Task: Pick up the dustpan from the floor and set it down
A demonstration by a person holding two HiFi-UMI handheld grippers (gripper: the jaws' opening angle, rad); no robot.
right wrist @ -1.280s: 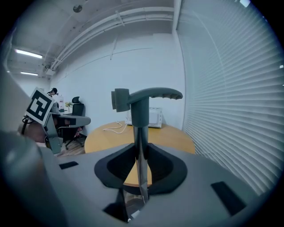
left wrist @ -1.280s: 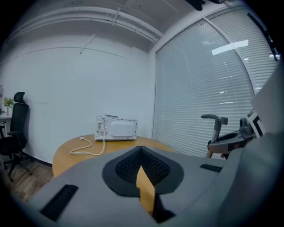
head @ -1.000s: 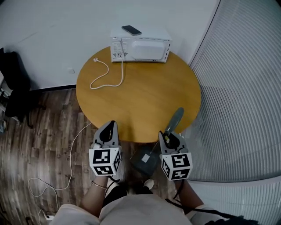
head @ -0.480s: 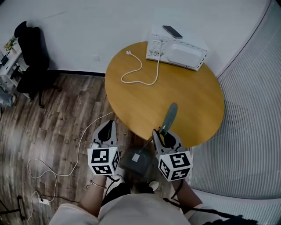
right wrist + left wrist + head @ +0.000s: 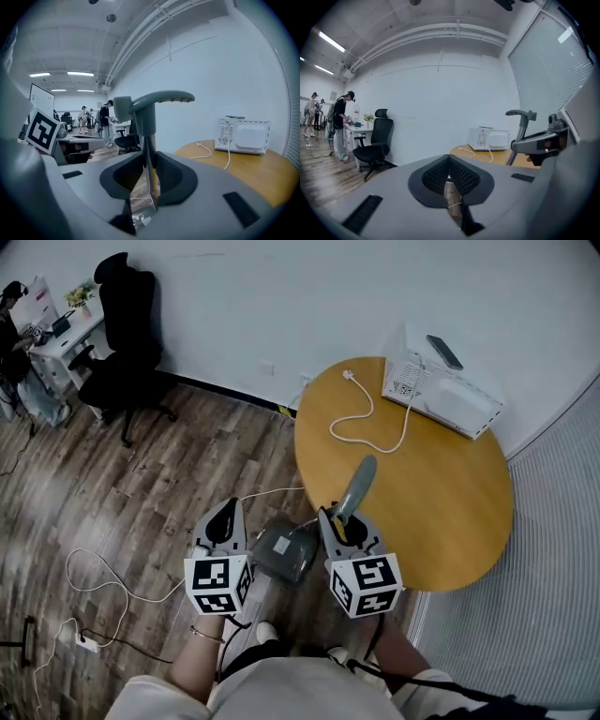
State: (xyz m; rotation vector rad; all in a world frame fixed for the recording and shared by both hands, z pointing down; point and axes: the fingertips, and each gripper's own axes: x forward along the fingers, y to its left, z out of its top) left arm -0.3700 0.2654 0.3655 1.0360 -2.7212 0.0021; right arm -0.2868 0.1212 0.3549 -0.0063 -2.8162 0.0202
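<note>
My right tongs (image 5: 339, 521) pinch the dustpan (image 5: 286, 555) by its thin pole, so it hangs up off the floor (image 5: 141, 484) beside the round table (image 5: 469, 521). My left tongs (image 5: 223, 519) are closed, holding nothing.

Bright, even indoor light throughout. In the head view the white painted wall (image 5: 281, 296) and the round orange-brown wooden table (image 5: 441, 512) are sharp, shadows are faint and soft, and straight lines bow towards the edges. Both gripper views are round fisheye pictures with black corners. White ceiling strip lights (image 5: 79, 73) glow overhead. The left gripper (image 5: 448, 177) and right gripper (image 5: 149, 176) loom blurred near the lens. A pale glint runs down the shaft of the long-handled grey dustpan (image 5: 150, 154).
</note>
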